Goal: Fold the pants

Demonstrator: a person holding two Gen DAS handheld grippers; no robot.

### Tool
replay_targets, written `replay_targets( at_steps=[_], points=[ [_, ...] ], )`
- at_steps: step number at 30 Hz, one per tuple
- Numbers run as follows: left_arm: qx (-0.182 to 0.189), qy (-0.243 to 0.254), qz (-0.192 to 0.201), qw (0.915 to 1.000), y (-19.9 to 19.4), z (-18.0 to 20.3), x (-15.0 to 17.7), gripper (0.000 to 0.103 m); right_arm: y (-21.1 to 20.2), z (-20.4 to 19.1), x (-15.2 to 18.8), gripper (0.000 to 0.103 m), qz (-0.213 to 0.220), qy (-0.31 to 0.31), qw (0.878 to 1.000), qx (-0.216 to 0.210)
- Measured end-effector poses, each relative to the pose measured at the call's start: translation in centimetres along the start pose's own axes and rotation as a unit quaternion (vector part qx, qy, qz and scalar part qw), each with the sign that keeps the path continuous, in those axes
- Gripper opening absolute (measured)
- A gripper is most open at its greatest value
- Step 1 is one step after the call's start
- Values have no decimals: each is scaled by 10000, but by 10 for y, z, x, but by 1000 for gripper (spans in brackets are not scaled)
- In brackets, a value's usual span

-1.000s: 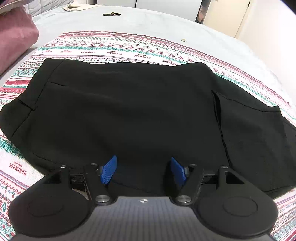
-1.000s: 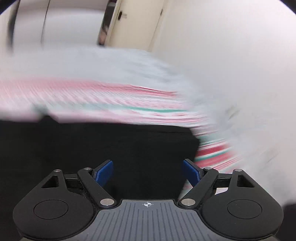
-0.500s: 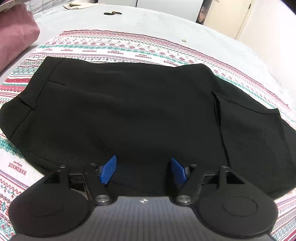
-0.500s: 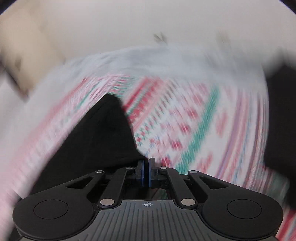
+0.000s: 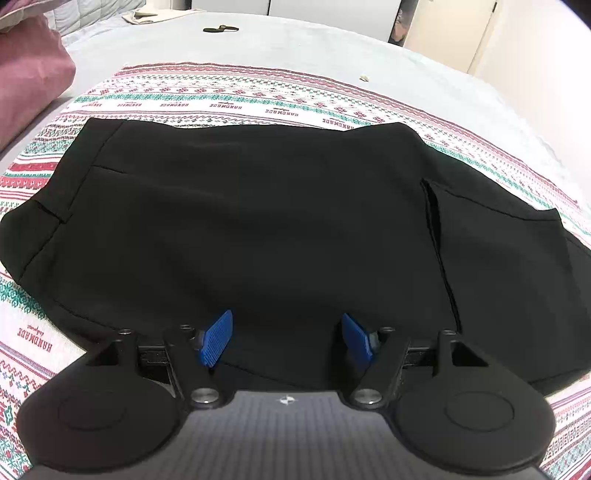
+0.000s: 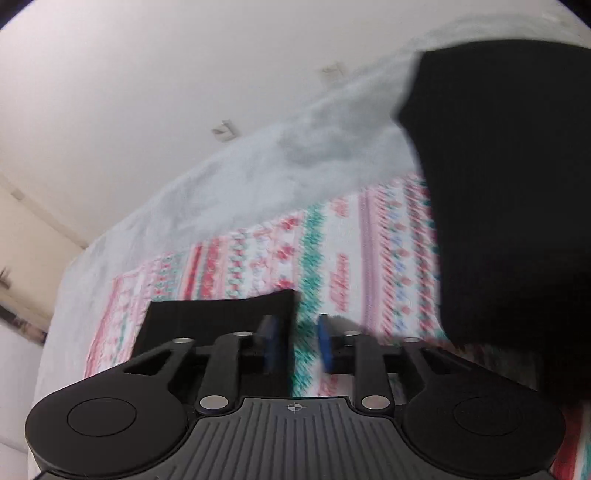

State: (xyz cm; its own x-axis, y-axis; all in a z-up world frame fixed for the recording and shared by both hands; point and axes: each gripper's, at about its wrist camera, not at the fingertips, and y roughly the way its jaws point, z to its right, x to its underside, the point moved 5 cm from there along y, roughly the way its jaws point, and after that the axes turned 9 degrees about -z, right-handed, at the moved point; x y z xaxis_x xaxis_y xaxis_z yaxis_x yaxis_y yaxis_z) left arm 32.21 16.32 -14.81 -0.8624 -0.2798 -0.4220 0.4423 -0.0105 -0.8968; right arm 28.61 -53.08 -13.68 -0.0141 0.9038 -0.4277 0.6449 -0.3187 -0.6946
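The surface is a bed [image 5: 332, 40] under a pale grey cover. A striped patterned blanket [image 5: 236, 96] — red, green and white bands with "HANDMADE" lettering — is lying across it. The black pants [image 5: 258, 221] are lying folded on this blanket, spreading from its left side to the right edge of the left wrist view. A seam line is showing on their right part.

A pink pillow [image 5: 26, 74] is sitting at the far left. A small dark object [image 5: 221, 28] is lying on the grey cover at the far side, and a small pale scrap [image 5: 364, 77] is lying far right. Cream doors [image 5: 450, 33] and a plain white wall [image 6: 184, 74] are closing the room beyond.

The left tongs [image 5: 286, 338] are hanging over the near edge of the pants, jaws standing wide apart with nothing gripped.

The right tongs [image 6: 295, 343] are opening — only patterned blanket is showing in the gap. The left blue pad is overlapping a black fabric corner [image 6: 221, 314]; whether it is touching cannot be told. The view is blurred. More black fabric [image 6: 517, 184] is filling its right side.
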Motion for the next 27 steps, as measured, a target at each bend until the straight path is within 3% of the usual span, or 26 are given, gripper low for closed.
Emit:
replay_targets(
  at_steps=[2,5,6,7,8,10,12,14,15,17,18,19,20,21,22,24,25,26,27],
  points=[
    [-13,17,8,10000,0,0,1,88,9,-2,0,57,-224,-152,9991,-331],
    [-4,-14,8,10000,0,-1,0,88,12,-8,0,58,-167,-395,9983,-382],
    [-11,-15,10,10000,0,0,0,88,12,-12,1,51,-111,-553,9979,-325],
    [-23,-5,12,10000,0,0,0,88,12,-15,3,24,-43,-757,9968,-234],
    [-32,2,15,10000,0,0,0,88,14,-19,4,4,-42,-890,9960,-115],
    [-29,-10,12,10000,0,1,0,88,12,-23,4,4,2,-937,9955,-101],
    [7,-60,0,10000,0,0,-1,88,-7,-41,6,3,394,-1294,9905,-238],
    [48,-109,-13,9999,-1,-2,-2,88,-36,-76,18,3,887,-2072,9727,-558],
    [72,-137,-16,9999,-1,-2,-2,88,-53,-96,30,3,1105,-2511,9582,-808],
    [123,-203,-21,9997,-2,-4,-3,88,-88,-137,70,3,1370,-3419,9189,-1412],
    [141,-230,-21,9996,-2,-4,-4,88,-107,-157,100,3,1443,-3946,8910,-1723],
    [151,-254,-22,9996,-2,-5,-4,88,-126,-173,136,3,1463,-4506,8555,-2090],
    [155,-263,-26,9995,-1,-5,-4,88,-143,-185,176,3,1472,-5106,8122,-2407],
    [151,-262,-29,9995,-1,-4,-3,88,-158,-191,223,3,1450,-5760,7596,-2651],
    [146,-250,-29,9996,-1,-4,-3,88,-169,-191,272,2,1301,-6415,6991,-2876],
    [139,-247,-34,9996,-1,-6,-2,88,-176,-175,357,2,756,-7423,5923,-3040],
    [147,-268,-37,9995,-2,-7,-2,88,-174,-163,388,2,527,-7756,5543,-2972],
    [159,-298,-39,9994,-2,-9,-2,88,-169,-150,414,2,297,-7985,5282,-2873],
    [175,-335,-38,9993,-3,-11,-3,88,-163,-140,432,2,117,-8119,5148,-2751]
  ],
)
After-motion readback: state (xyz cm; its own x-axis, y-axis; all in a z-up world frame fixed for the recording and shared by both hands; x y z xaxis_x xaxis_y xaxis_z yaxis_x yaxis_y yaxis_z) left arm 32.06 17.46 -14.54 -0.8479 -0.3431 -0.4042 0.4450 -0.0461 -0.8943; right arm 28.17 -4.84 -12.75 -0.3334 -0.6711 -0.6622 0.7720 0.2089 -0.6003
